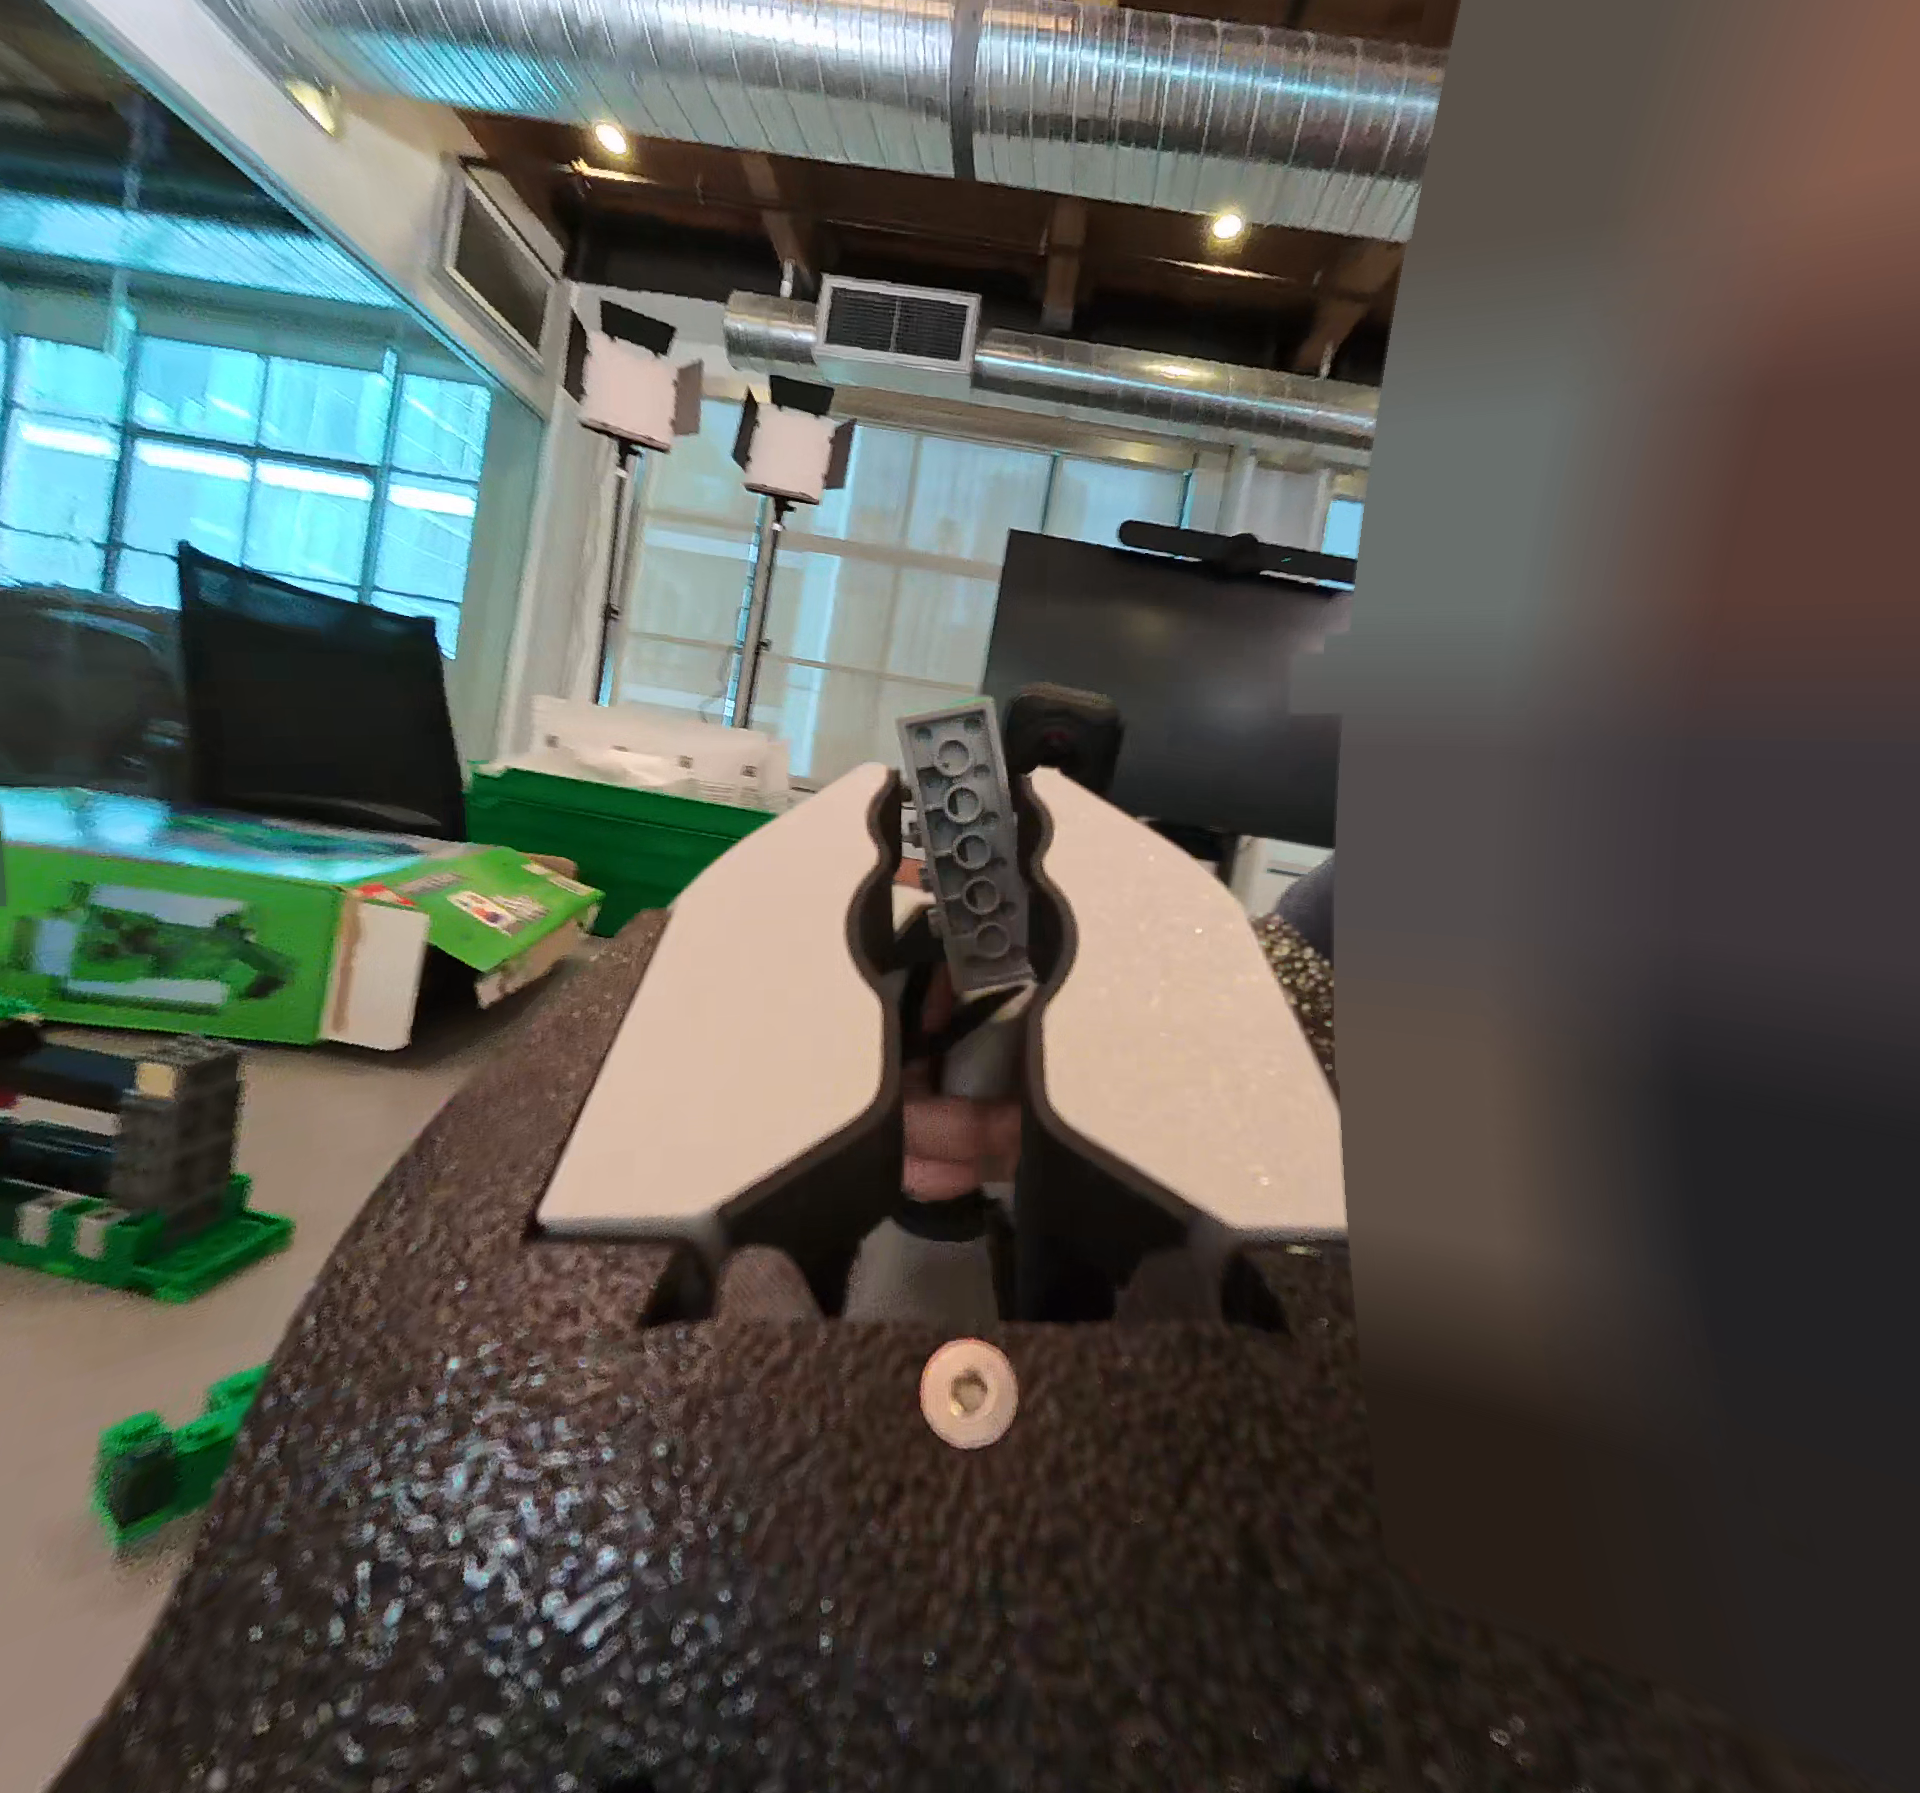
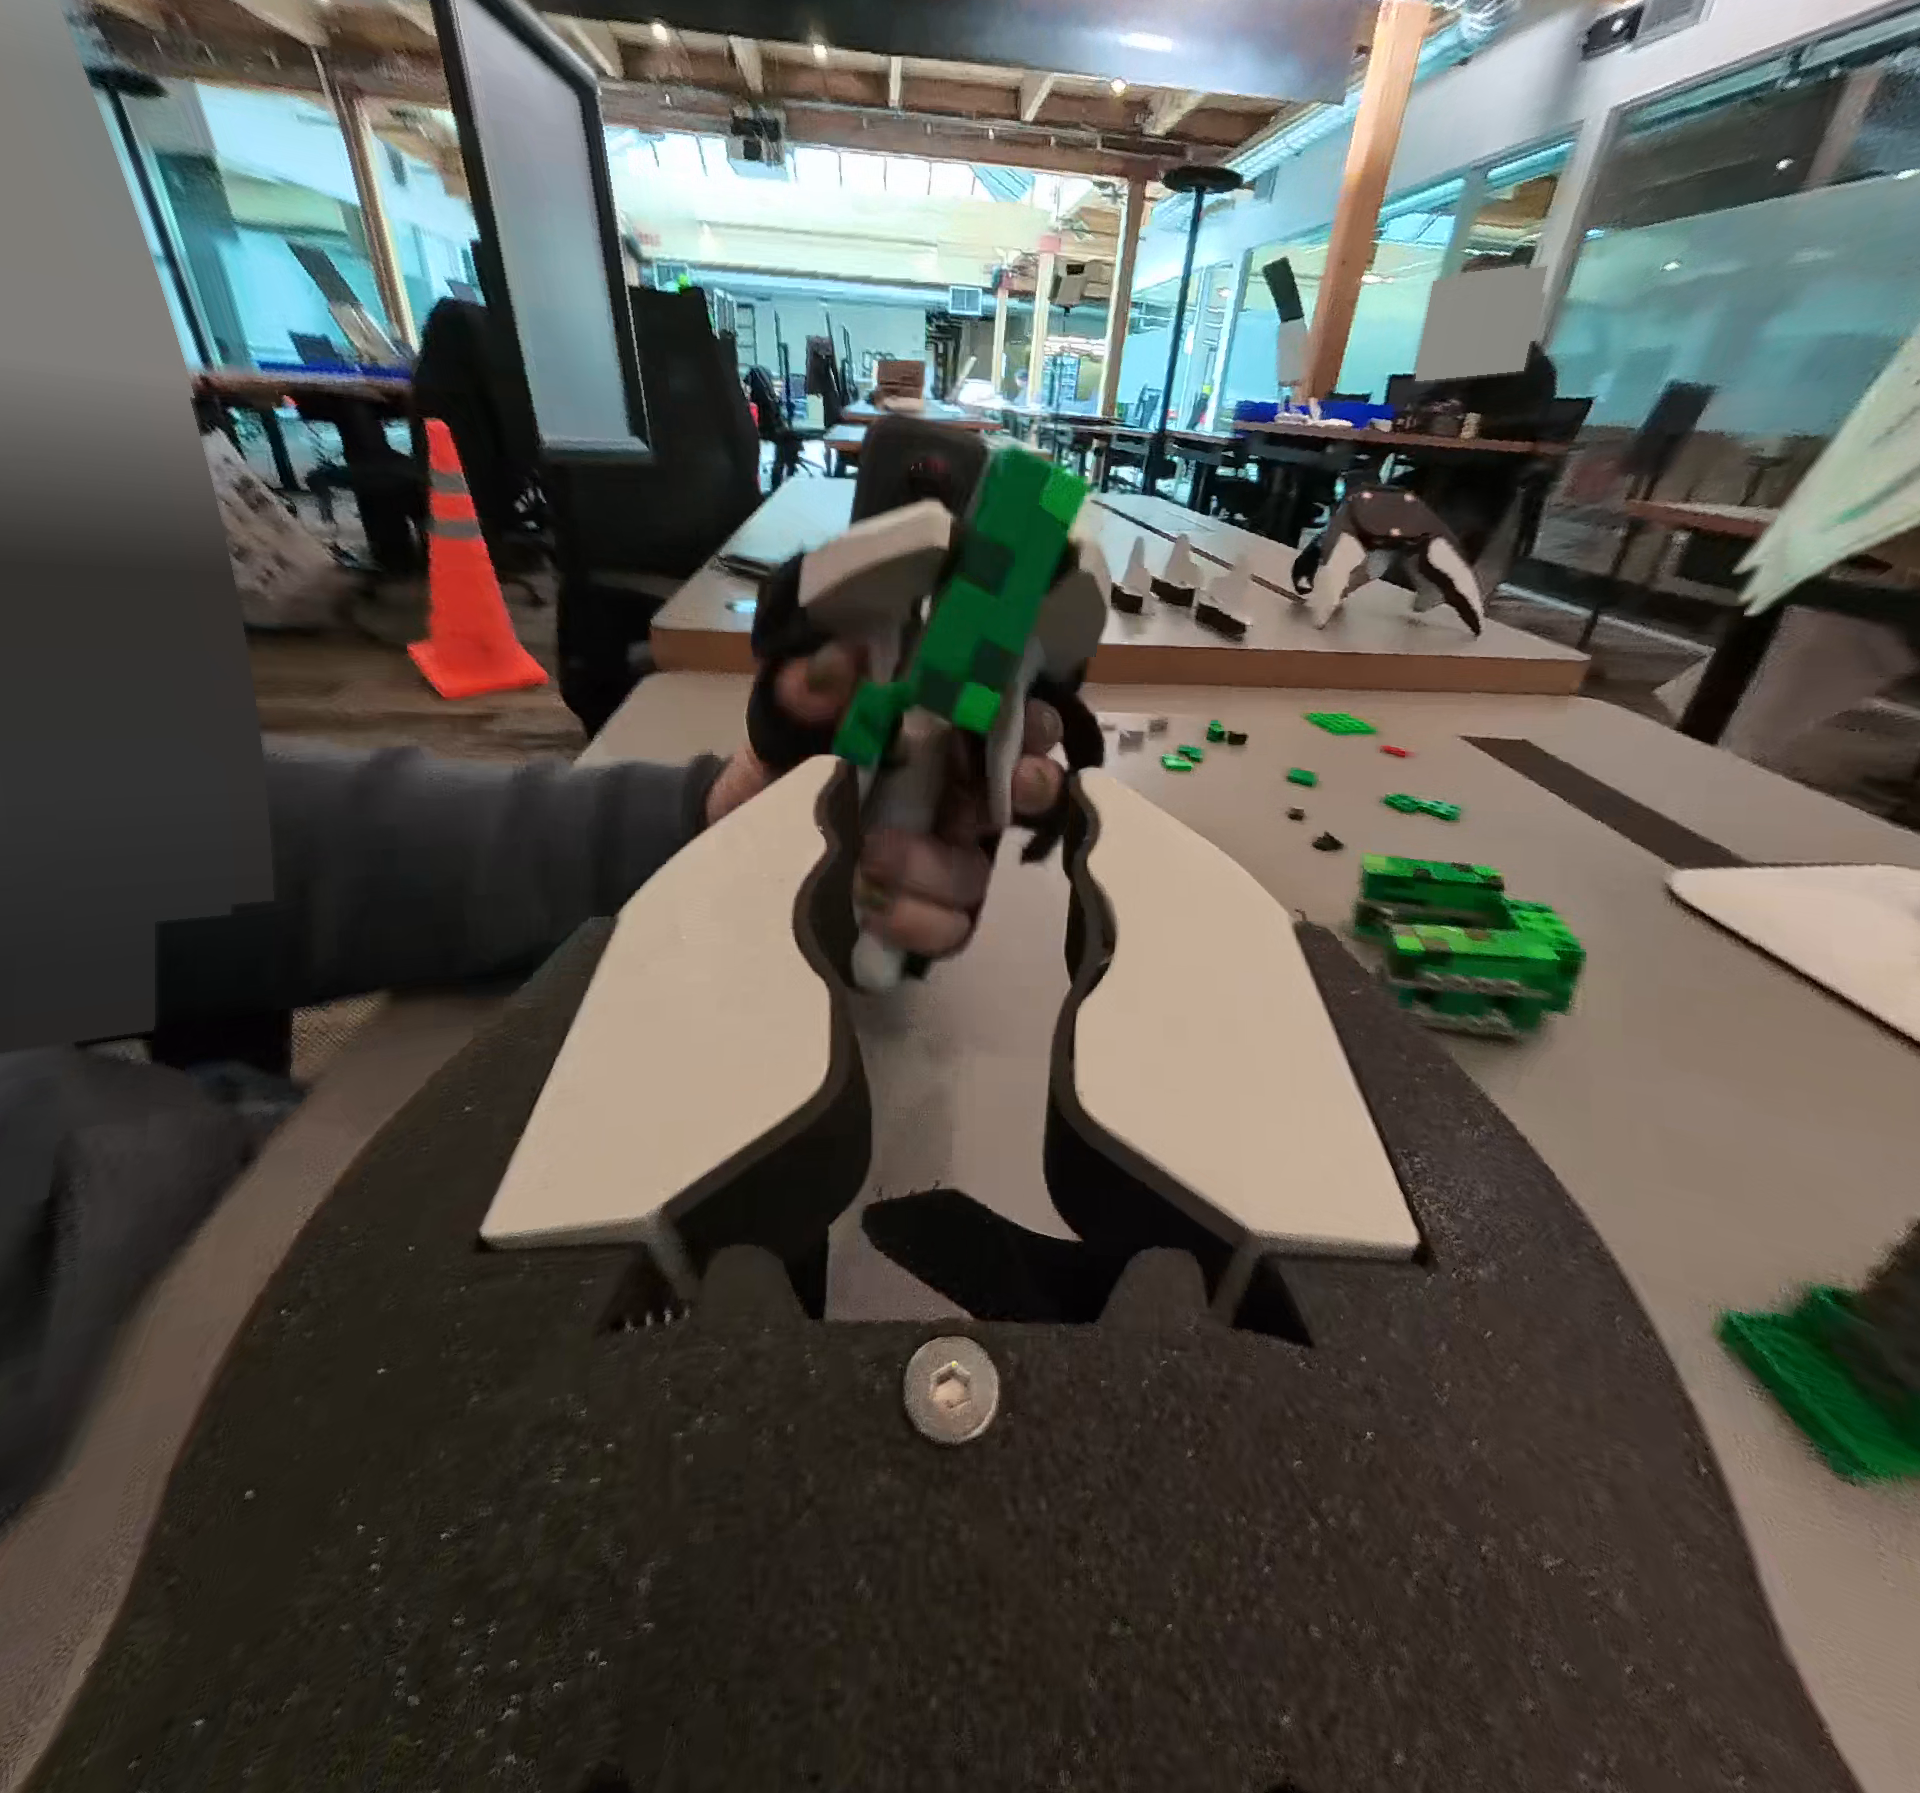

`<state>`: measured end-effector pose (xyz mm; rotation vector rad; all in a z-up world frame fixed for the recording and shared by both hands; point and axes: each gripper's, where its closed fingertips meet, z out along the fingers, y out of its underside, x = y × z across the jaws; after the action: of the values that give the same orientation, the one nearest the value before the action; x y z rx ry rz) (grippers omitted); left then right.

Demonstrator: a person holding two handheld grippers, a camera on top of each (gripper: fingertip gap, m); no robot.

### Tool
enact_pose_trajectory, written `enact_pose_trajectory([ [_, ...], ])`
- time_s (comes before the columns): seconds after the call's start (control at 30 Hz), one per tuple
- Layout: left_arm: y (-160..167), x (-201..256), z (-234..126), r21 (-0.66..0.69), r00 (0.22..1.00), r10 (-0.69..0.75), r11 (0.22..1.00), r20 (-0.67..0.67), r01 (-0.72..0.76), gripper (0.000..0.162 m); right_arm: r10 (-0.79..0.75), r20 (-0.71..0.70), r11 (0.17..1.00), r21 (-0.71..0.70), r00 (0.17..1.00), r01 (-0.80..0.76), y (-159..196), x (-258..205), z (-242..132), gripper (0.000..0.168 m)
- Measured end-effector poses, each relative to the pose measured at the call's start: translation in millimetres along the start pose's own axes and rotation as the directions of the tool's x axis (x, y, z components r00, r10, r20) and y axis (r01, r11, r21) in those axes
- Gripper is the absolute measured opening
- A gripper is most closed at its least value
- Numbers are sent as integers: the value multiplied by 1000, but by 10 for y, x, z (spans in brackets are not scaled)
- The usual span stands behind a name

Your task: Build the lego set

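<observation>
My left gripper (image 1: 961,808) is shut on a long Lego piece (image 1: 966,860), held upright in the air with its grey underside toward the camera. In the right wrist view the same piece (image 2: 966,621) shows green and dark green blocks, clamped in the left gripper (image 2: 977,590) with a hand around the handle. My right gripper (image 2: 951,808) is open and empty, just below and in front of that piece, facing it. In the left wrist view, the right gripper's black camera (image 1: 1055,735) shows just behind the piece.
A grey table (image 2: 1662,1120) holds a green build (image 2: 1465,943), loose small bricks (image 2: 1340,756), a green plate (image 2: 1829,1390) and a white sheet (image 2: 1818,922). The left wrist view shows a green box (image 1: 208,943), a part-built model on a green base (image 1: 135,1193) and a small green assembly (image 1: 166,1473). Spacing between my two grippers at the tips: around 4 cm. The right tips stand about 15 cm off the small green assembly (image 1: 166,1473).
</observation>
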<state>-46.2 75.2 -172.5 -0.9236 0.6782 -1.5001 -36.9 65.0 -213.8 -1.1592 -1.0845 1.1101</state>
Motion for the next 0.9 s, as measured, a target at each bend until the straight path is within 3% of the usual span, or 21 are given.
enact_pose_trajectory([
  [0.07, 25, -15, 4, -4, 999, 46, 999, 26, -46, 20, 41, -18, 999, -15, 999, -41, -37, 24, 83, 36],
  [0.27, 109, 2, 25, -32, 1000, -4, 999, -8, 3, 20, 100, 7, 994, -36, 995, -99, -67, 20, 146, 25],
  [0.4, 174, 16, 54, -63, 1000, -4, 998, -18, 3, 32, 126, 41, 990, -64, 991, -123, -32, 5, 154, 19],
  [0.5, 174, -69, 31, -76, 997, 42, 996, 58, -38, 41, 101, 15, 989, -111, 995, -99, 16, 109, 121, 18],
  [0.63, 101, -278, -133, -121, 956, 166, 983, 240, -140, 59, -60, -2, 961, -269, 998, 57, 83, 307, -3, 17],
  [0.73, -28, -394, -329, -154, 877, 301, 953, 374, -261, 59, -211, 121, 834, -495, 970, 243, 242, 358, -198, 17],
  [0.9, -107, -482, -500, -223, 792, 397, 918, 464, -329, 57, -164, 368, 470, -787, 916, 400, 645, 216, -582, 17],
])
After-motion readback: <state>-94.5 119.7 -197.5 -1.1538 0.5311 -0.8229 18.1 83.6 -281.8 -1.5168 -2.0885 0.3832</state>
